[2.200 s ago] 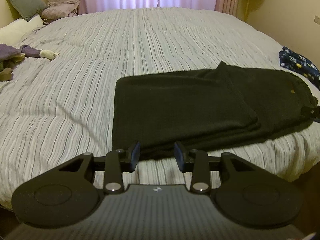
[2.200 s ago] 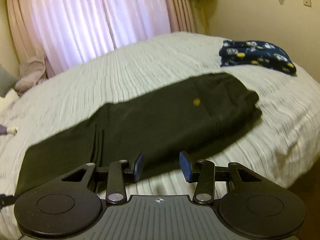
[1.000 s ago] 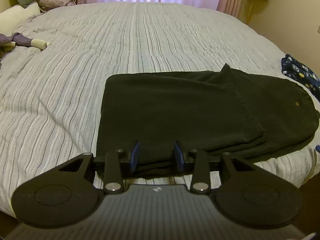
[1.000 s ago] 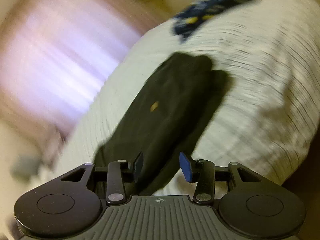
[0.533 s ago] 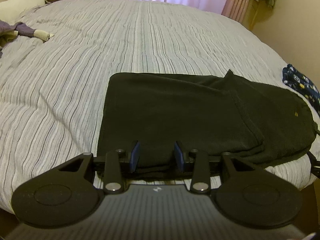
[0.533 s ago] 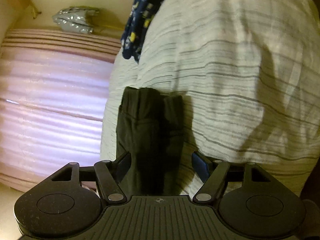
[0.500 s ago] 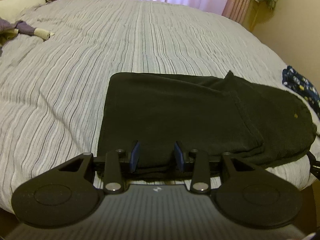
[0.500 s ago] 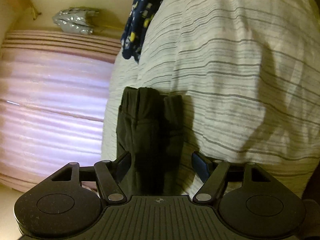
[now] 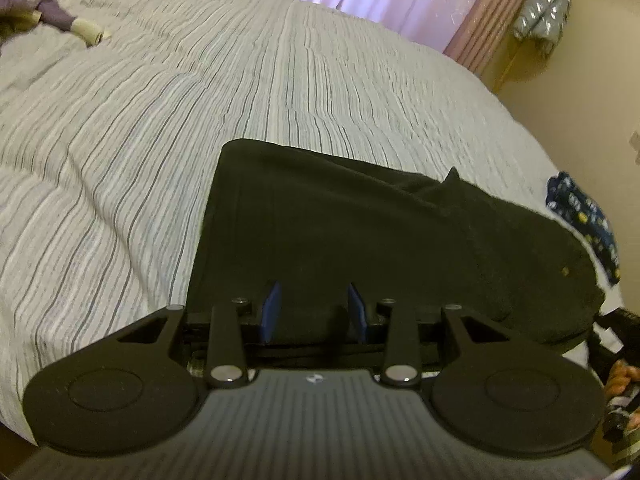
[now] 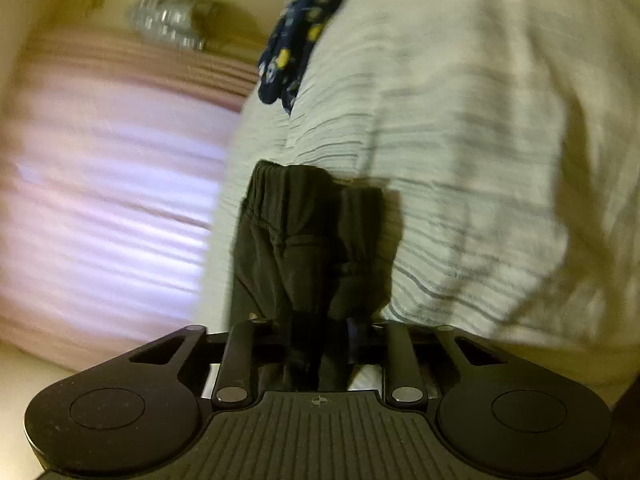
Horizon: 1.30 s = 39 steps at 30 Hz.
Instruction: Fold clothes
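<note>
The right gripper (image 10: 316,340) clamps the bunched waistband end of black trousers (image 9: 360,232), while the left gripper (image 9: 314,312), fingers apart, straddles their near folded edge on a striped bedspread (image 9: 160,112) stretching ahead.

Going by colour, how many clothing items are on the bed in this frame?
Black: 1, the black pants
Navy patterned: 1, the navy garment
Purple with cream cuff: 1, the purple garment
Total: 3

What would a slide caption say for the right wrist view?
Right tongs shut on the black trousers' waistband end, beside the striped bedspread.
</note>
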### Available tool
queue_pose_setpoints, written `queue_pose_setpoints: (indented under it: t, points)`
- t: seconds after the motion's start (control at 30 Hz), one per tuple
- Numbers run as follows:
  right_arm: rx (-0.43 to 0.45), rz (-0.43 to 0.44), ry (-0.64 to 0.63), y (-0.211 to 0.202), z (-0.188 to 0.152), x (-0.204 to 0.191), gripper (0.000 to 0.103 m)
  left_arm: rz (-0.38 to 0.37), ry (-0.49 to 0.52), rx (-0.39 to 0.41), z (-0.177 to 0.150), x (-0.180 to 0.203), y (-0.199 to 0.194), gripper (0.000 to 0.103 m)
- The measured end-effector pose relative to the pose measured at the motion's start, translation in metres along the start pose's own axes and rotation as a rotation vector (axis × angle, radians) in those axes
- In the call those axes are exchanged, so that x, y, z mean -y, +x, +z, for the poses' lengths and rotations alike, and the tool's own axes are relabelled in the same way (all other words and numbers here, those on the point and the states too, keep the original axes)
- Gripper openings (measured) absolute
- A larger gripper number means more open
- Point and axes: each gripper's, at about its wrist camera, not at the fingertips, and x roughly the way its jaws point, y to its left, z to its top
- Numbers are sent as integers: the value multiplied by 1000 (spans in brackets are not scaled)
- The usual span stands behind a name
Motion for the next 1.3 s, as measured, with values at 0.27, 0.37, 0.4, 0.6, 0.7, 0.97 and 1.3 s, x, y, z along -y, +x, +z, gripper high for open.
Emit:
queue_pose_setpoints:
  t: [0.27, 0.37, 0.4, 0.6, 0.7, 0.97, 1.3]
  points:
    - [230, -214, -840, -10, -79, -159, 15, -21, -116, 38, 4, -39, -21, 32]
    - [305, -129, -1196, -17, -143, -213, 15, -23, -181, 56, 4, -60, -30, 31]
    - [315, -88, -1312, -18, -169, -227, 15, -22, -204, 61, 3, -68, -32, 31]
    - [194, 225, -1855, -19, -330, -231, 15, -7, -320, 60, -8, -115, -45, 30]
    - [16, 355, -2075, -8, -402, -203, 15, -1, -376, 56, -14, -137, -51, 30]
    - [26, 321, -2091, 17, -423, -195, 15, -45, -421, 44, -21, -158, -50, 30]
    - [-20, 396, -2133, 1, -469, -192, 14, -68, -435, 45, -28, -166, -47, 30]
